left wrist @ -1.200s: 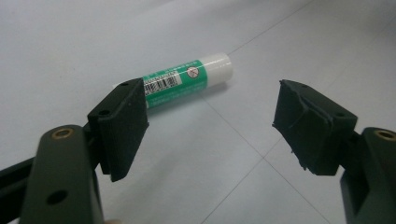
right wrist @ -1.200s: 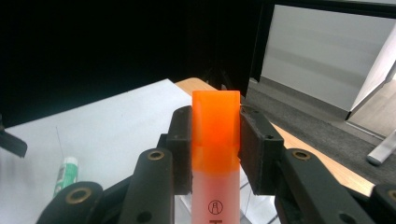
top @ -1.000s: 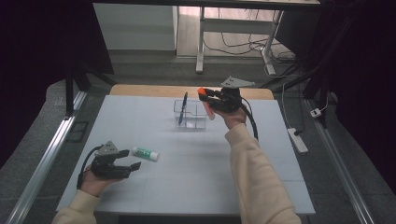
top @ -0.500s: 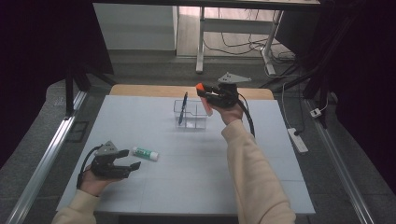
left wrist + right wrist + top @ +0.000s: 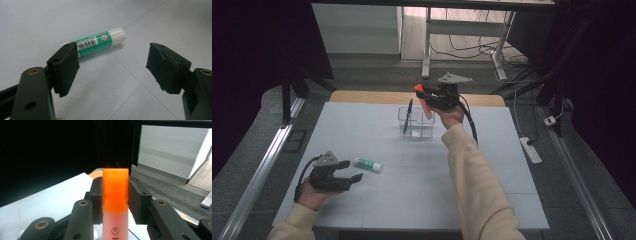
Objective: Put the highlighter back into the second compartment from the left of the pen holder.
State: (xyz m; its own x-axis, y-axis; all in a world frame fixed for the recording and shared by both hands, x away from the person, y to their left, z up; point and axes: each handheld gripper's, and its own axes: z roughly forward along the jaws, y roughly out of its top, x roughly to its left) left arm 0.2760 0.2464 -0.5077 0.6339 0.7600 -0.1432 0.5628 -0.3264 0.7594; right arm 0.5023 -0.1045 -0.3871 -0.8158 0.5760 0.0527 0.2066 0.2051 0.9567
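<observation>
Dim room, dark walls, cables on floor beyond pale grey counter. Clear plastic organiser box stands near far edge, dark blue pen leaning inside. Right gripper raised over box, jaws clamped on orange-capped highlighter, cap up, likely lined up for dropping into box. Left gripper rests low at near left, jaws wide apart, holding nothing, aimed at green-and-white glue stick lying flat just beyond its fingertips, apparently ready for next pickup.
</observation>
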